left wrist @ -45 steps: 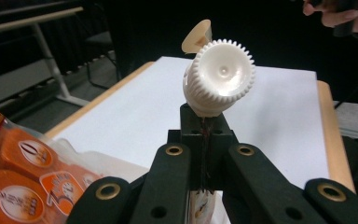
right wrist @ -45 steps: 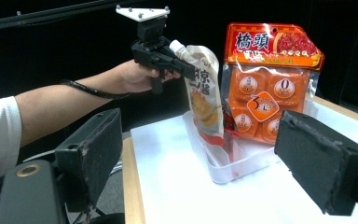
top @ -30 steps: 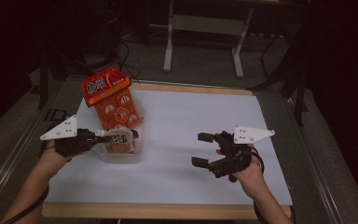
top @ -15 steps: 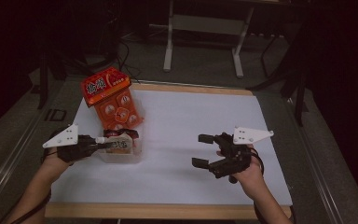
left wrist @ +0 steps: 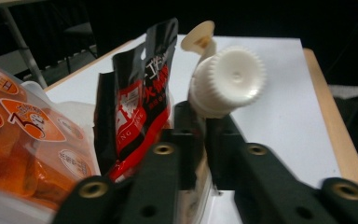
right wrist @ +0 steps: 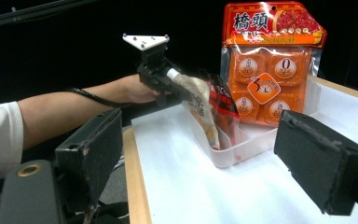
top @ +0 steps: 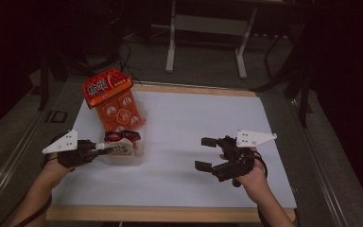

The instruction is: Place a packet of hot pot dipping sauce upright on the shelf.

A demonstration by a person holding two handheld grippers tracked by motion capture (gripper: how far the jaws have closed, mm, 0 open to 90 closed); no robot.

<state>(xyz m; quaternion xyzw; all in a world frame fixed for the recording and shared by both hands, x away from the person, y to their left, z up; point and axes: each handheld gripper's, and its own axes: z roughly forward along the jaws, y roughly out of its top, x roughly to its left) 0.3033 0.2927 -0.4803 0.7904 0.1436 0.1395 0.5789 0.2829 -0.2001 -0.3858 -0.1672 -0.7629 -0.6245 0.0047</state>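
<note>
- The spouted pouch (right wrist: 200, 109) stands in the clear tray (right wrist: 256, 142) on the worktop (top: 194, 123), beside a black-red packet (left wrist: 142, 98).
- The left tongs (left wrist: 198, 121), their jaws just easing apart, grip its neck below the white cap (left wrist: 228, 79).
- The orange pack (top: 116, 101) leans behind.
- The right tongs (top: 208, 153) hang apart, empty.

**A lit table in a dark room**

The table (top: 208, 215) has a pale wooden edge and a white top, and it catches nearly all the light. Around it the grey floor (top: 208, 61) fades quickly into shadow. On the far side stands a metal frame (top: 205, 28) with two light legs on the floor. Black cables (top: 127, 52) trail across the floor at far left. The walls beyond are lost in darkness.
</note>
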